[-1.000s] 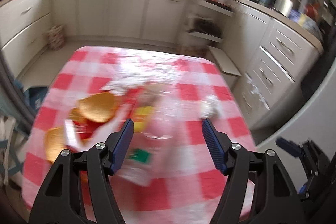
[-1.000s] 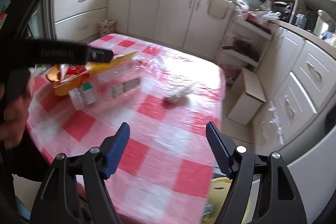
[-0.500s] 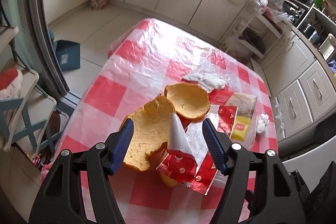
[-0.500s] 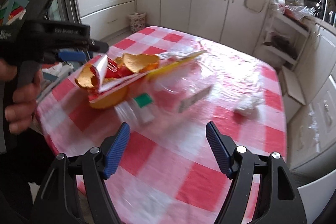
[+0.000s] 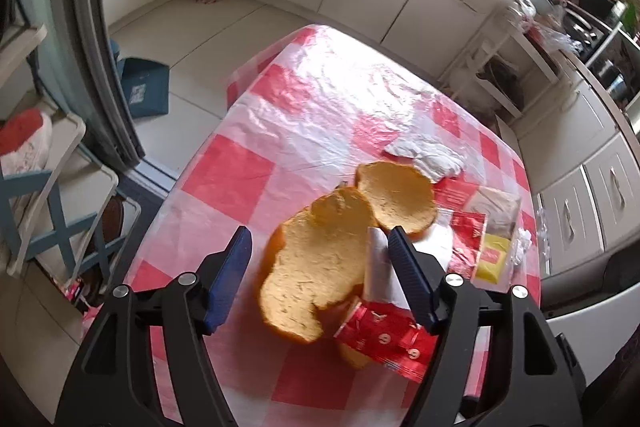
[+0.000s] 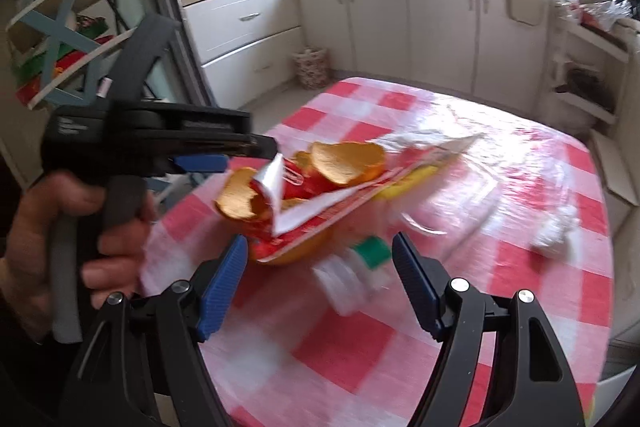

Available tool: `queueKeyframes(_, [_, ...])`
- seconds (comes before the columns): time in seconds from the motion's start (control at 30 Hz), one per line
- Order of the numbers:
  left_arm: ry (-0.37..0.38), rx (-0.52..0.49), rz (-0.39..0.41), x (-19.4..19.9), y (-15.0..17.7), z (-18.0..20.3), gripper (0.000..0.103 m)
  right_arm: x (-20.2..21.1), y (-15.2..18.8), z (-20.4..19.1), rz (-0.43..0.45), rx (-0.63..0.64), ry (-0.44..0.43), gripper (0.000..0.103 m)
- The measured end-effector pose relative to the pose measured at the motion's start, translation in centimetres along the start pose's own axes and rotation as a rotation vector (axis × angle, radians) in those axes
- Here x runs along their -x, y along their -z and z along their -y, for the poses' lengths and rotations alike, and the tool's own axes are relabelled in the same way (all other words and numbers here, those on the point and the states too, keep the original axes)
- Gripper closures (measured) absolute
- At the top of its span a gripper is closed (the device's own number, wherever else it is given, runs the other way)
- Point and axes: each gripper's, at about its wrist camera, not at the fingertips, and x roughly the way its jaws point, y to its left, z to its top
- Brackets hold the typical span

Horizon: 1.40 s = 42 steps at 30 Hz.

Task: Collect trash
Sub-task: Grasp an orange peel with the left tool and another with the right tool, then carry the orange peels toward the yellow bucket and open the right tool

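Since a second ago both views have swung left across the table: the left camera, which then faced the far cabinets with the trash blurred below, now looks steeply down on the orange peels, and the right camera has turned from the bare right side of the cloth toward the pile.

Left gripper (image 5: 320, 255): jaws apart and opening. The large orange peel (image 5: 316, 267) lies between them on the cloth, neither pad pressing it. The right pad sits just against the upturned white flap of the red wrapper (image 5: 384, 339). From the right wrist view the left gripper (image 6: 240, 157) hangs just above the near-left end of the pile, a hand (image 6: 60, 231) around its handle.

Second orange peel (image 5: 396, 197) lies just beyond the first, edges touching or overlapping. White crumpled tissue (image 5: 428, 155) lies at its far side. Yellow-and-clear packet (image 5: 494, 227) lies to the right, on the wrapper's far-right part.

Right gripper (image 6: 320, 267): jaws wide, nothing clamped. Blurred clear plastic piece with a green patch (image 6: 370, 253) lies on the cloth between and beyond its tips. Another small white wad (image 6: 554, 231) sits alone, far right.

All trash rests on the red-and-white checked tablecloth (image 5: 240, 179), mid-table toward the near side.
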Motion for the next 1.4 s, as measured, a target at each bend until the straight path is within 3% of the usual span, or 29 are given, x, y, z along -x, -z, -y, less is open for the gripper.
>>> queueKeyframes(0.37, [-0.048,0.079,-0.041,-1.7,-1.2,-2.5,0.035,-4.8,-1.0,0.5,-0.039,-0.105,-0.104,0.031])
queueKeyframes(0.43, [-0.048,0.079,-0.053,-2.1,-1.3,-2.5,0.035,-5.1,-1.1,1.1,-0.047,-0.129,-0.12,0.046])
queueKeyframes(0.5, [-0.051,0.063,-0.067,-2.5,-1.4,-2.3,0.035,-5.4,-1.1,1.5,-0.059,-0.142,-0.13,0.073])
queueKeyframes(0.57, [-0.079,0.027,-0.102,-3.4,-1.2,-1.7,0.035,-5.4,-1.0,1.6,-0.071,-0.136,-0.123,0.089])
queueKeyframes(0.73, [-0.146,-0.055,-0.115,-4.4,-0.5,-0.3,0.037,-3.7,-0.6,1.1,-0.064,-0.106,-0.126,0.097])
queueKeyframes(0.77, [-0.145,-0.055,-0.111,-4.3,-0.5,-0.3,0.049,-3.3,-0.5,1.0,-0.062,-0.098,-0.125,0.098])
queueKeyframes(0.8, [-0.13,-0.054,-0.114,-4.3,-0.4,-0.3,0.073,-2.6,-0.4,1.0,-0.057,-0.089,-0.123,0.098])
queueKeyframes(0.87, [-0.098,-0.052,-0.122,-4.3,-0.2,-0.2,0.089,-1.9,-0.3,1.1,-0.049,-0.084,-0.121,0.098])
queueKeyframes(0.9, [-0.09,-0.061,-0.116,-4.1,-0.1,0.1,0.092,-1.3,-0.3,1.2,-0.042,-0.08,-0.118,0.099])
queueKeyframes(1.2, [0.102,-0.124,0.179,3.8,0.8,4.8,0.094,5.2,1.4,3.0,0.037,-0.045,0.008,0.099])
queueKeyframes(1.3, [0.175,-0.172,0.241,5.7,2.2,7.6,0.094,7.0,2.6,4.1,0.041,-0.056,0.063,0.099])
queueKeyframes(1.4, [0.204,-0.23,0.272,7.0,3.5,10.1,0.094,8.2,4.1,5.8,0.021,-0.102,0.086,0.099])
